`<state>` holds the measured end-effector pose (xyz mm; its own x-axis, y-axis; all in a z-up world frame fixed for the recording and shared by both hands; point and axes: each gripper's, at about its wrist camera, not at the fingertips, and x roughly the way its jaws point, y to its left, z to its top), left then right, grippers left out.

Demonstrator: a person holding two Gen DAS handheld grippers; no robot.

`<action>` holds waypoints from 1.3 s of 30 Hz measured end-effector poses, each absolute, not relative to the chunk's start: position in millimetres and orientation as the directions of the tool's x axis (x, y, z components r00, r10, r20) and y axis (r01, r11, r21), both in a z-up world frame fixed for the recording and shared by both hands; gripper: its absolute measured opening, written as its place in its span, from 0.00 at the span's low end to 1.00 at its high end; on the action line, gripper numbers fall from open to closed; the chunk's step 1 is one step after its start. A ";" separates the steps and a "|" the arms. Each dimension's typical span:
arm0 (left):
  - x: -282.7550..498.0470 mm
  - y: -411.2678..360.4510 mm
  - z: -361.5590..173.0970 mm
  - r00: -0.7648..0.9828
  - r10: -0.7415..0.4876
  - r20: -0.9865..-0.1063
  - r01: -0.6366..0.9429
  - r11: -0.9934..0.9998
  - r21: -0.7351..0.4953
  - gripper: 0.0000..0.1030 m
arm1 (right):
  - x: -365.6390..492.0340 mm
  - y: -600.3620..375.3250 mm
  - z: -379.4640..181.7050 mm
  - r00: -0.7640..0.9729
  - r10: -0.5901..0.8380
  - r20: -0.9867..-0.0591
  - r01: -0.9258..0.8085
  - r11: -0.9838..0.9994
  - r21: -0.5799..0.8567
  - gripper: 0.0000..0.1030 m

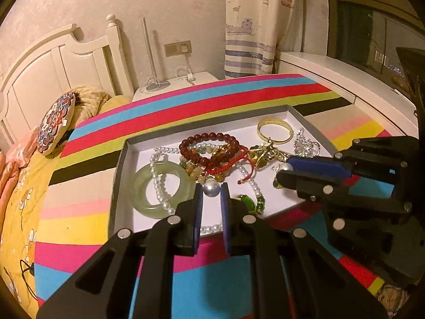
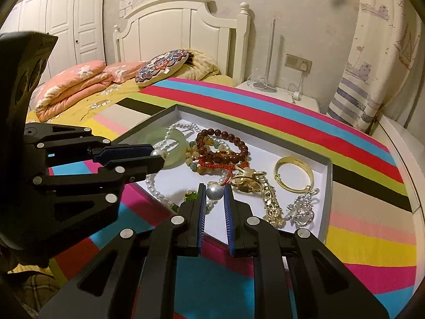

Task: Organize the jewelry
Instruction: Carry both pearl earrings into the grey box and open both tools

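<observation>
A shallow grey tray with a white floor (image 1: 124,159) (image 2: 328,183) sits on the striped cloth and holds tangled jewelry. My left gripper (image 1: 211,190) is shut on a large grey pearl (image 1: 211,188); it shows in the right wrist view (image 2: 156,156) too. My right gripper (image 2: 214,192) is shut on another large pearl (image 2: 215,192), also in the left wrist view (image 1: 285,170). In the tray lie a jade bangle (image 1: 156,186), a white pearl strand (image 1: 159,188), a dark red bead bracelet (image 1: 212,146), a gold bangle (image 2: 293,172), a silver brooch (image 2: 302,207) and green stones (image 1: 248,203).
The tray rests on a rainbow-striped cloth (image 1: 186,103) over a bed. A round patterned cushion (image 1: 54,123) and pink bedding (image 2: 77,82) lie toward the white headboard (image 2: 180,29). A white nightstand with a lamp (image 2: 268,85) stands beyond.
</observation>
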<state>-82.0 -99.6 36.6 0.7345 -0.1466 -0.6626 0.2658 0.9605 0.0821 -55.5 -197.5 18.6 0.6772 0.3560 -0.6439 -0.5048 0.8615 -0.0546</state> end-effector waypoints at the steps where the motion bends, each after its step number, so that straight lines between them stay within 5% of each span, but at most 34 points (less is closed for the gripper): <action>1: -81.0 -99.5 35.9 0.735 -0.143 -0.663 0.261 0.962 0.082 0.12 | -54.7 -196.1 18.2 0.677 0.355 -0.645 -0.505 0.861 -0.055 0.14; 36: -28.9 -103.9 3.7 0.680 -0.135 -0.720 0.219 0.976 0.024 0.13 | -16.3 -208.2 -4.0 0.630 0.323 -0.706 -0.433 0.901 0.025 0.15; 37: -29.1 -104.0 4.3 0.685 -0.132 -0.717 0.216 0.976 0.027 0.14 | -15.6 -209.1 -3.7 0.632 0.322 -0.705 -0.428 0.903 0.029 0.15; 39: -30.5 -103.6 6.3 0.696 -0.121 -0.708 0.207 0.978 0.036 0.34 | -13.4 -213.8 -2.5 0.631 0.325 -0.704 -0.412 0.910 0.051 0.16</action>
<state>-30.5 -103.6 6.3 0.6959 -0.1214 -0.7078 0.2071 0.9777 0.0360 -13.4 -213.8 -2.5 0.6310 0.3252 -0.7043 -0.4121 0.9097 0.0508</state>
